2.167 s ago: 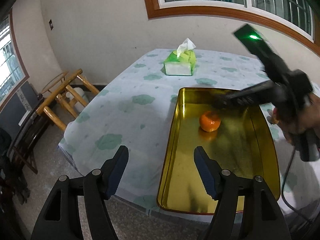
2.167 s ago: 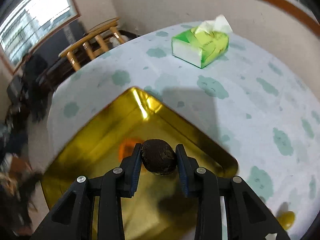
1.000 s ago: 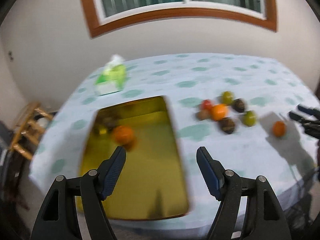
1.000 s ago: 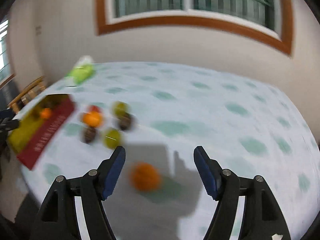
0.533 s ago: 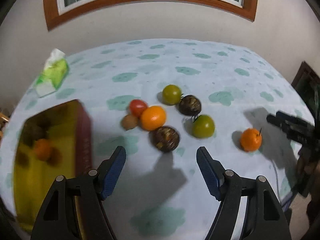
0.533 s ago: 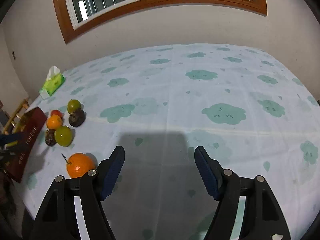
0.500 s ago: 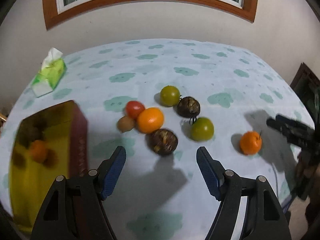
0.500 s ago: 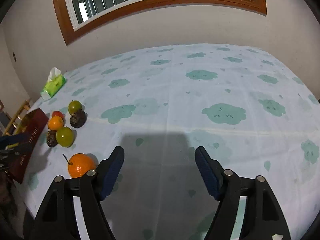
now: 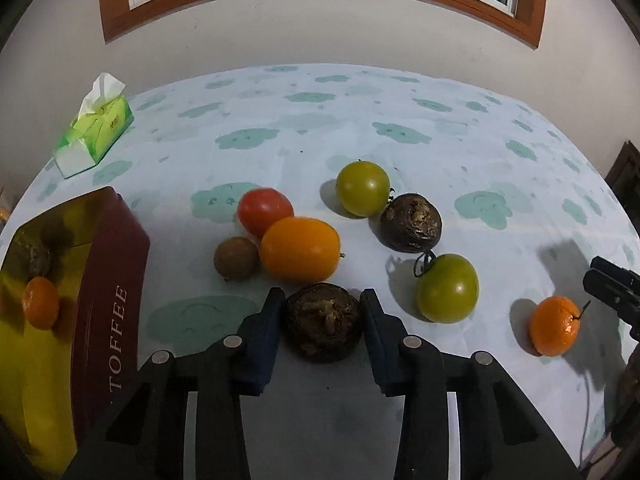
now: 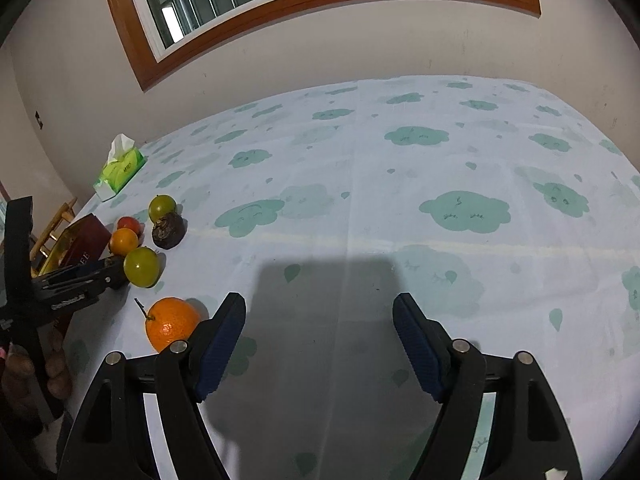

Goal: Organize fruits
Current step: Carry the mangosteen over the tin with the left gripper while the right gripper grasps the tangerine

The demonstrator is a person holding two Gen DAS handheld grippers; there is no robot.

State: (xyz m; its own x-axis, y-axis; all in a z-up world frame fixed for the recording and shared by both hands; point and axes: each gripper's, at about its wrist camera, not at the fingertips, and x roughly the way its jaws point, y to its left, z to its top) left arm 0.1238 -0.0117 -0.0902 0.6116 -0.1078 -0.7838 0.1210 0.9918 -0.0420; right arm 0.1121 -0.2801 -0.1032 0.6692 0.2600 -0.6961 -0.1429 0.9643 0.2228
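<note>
Since half a second ago the left hand-held gripper [image 9: 322, 320] has gone forward and down to the group of fruits, and its two blue pads now stand on both sides of a dark brown rough fruit [image 9: 323, 327]. The pads are at the sides of this fruit or very near them; I cannot tell if they already press it, and the fruit lies on the desk [image 9: 304, 128].

Just behind this fruit lies an orange oval fruit [image 9: 300, 255], with a red tomato [image 9: 265, 210] and a small brown round fruit [image 9: 236, 258] beside it. To the right there is a green tomato [image 9: 447, 288] with a stem, then a second dark rough fruit [image 9: 411, 223] and a yellow-green tomato [image 9: 362, 188] behind. A small orange [image 9: 554, 325] lies apart, at the right side.

At the left edge stands a tin [image 9: 108, 280] with a gold inside and a dark red wall with the word TOFFEE. Inside it lie another small orange [image 9: 40, 308] and one dark fruit [image 9: 38, 260]. A green pack of tissues [image 9: 96, 128] is at the far left of the desk.

Right hand-held gripper [image 10: 319, 330] is wide open and holds nothing. It hangs over the bare cloth, and the small orange [image 10: 172, 323] is just beside its left finger. In the right wrist view the left hand-held gripper [image 10: 76, 280] is seen at the left, near the green tomato [image 10: 141, 266].
</note>
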